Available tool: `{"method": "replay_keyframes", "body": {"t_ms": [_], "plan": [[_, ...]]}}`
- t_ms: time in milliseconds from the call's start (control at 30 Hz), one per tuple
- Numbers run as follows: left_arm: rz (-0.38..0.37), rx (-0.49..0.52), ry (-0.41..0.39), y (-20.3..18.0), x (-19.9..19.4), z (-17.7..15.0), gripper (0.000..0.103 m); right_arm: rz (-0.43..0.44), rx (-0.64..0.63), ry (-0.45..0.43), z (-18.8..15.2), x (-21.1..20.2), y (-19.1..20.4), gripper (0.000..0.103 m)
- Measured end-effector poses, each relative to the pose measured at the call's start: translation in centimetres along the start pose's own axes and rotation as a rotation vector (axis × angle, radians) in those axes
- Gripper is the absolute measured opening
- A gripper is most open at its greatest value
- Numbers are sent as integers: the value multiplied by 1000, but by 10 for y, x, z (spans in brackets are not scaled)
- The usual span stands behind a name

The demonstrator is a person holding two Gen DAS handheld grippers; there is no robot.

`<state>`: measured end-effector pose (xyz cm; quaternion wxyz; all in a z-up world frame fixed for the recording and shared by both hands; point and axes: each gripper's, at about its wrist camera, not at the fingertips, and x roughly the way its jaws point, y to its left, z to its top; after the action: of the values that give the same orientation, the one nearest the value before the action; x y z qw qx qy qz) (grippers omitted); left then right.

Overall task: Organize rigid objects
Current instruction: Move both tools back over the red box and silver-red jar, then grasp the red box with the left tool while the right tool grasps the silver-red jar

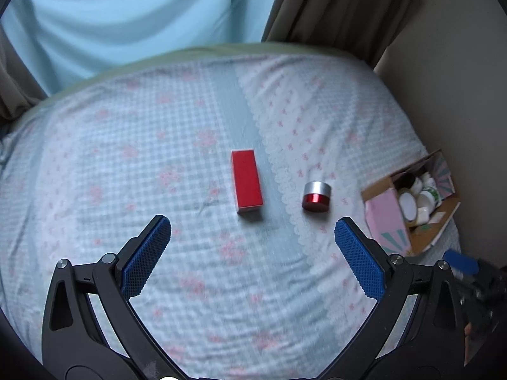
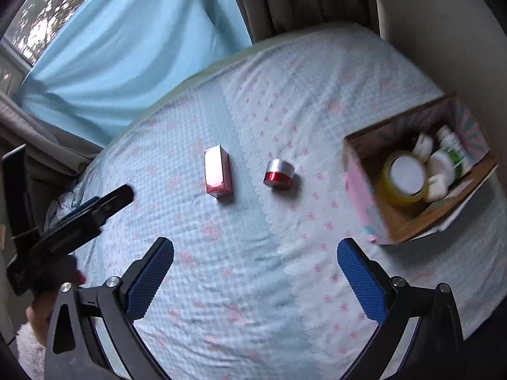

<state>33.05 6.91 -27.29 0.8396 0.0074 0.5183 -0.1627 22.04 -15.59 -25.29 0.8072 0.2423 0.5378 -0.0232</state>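
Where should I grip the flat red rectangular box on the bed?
Grip the red rectangular box across its two long side faces, coming from above. It lies flat with its narrow width well inside the open left tongs, and both sides are clear; the red-and-silver round jar sits apart.

Soft, dim daylight filters through the pale blue curtain (image 2: 126, 50) — brightest at the blown-out window patch (image 2: 47, 22) in the right wrist view's upper left corner. Shadows are faint: a thin dark edge beside the red box (image 1: 246, 186) and under the small jar (image 1: 316, 197). Both views bow strongly toward black rims, and motion blur smears the bedsheet (image 1: 190, 158) pattern — worst near the cardboard box (image 2: 364, 177).
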Motion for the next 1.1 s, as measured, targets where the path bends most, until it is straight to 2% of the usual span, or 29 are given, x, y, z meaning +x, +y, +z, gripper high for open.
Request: {"method": "replay_keyframes", "body": {"t_ms": [267, 400, 567, 600, 667, 733, 833, 900, 933, 1033, 1100], "plan": [[-33, -91, 133, 17, 110, 30, 103, 25, 89, 77, 29, 88, -17, 103], [-21, -87, 180, 17, 156, 42, 103, 17, 143, 99, 47, 128, -30, 103], [-22, -117, 254, 20, 211, 48, 96, -23, 197, 148, 71, 177, -47, 102], [-23, -122, 262, 20, 217, 48, 95, -22, 212, 160, 75, 186, -51, 100], [-16, -126, 278, 21, 231, 46, 89, -19, 231, 195, 82, 204, -55, 95], [-17, -132, 293, 21, 241, 45, 78, -32, 224, 228, 86, 218, -55, 86], [-11, -140, 293, 21, 250, 44, 73, -47, 220, 267, 89, 236, -53, 79], [-8, -138, 290, 19, 256, 45, 68, -48, 224, 274, 91, 243, -53, 74], [-3, -131, 290, 17, 258, 45, 62, -51, 226, 277, 91, 245, -52, 73], [22, -95, 288, 10, 266, 47, 56, -56, 233, 281, 93, 251, -49, 68], [39, -78, 281, 8, 267, 48, 45, -84, 225, 289, 93, 255, -49, 60]]}}
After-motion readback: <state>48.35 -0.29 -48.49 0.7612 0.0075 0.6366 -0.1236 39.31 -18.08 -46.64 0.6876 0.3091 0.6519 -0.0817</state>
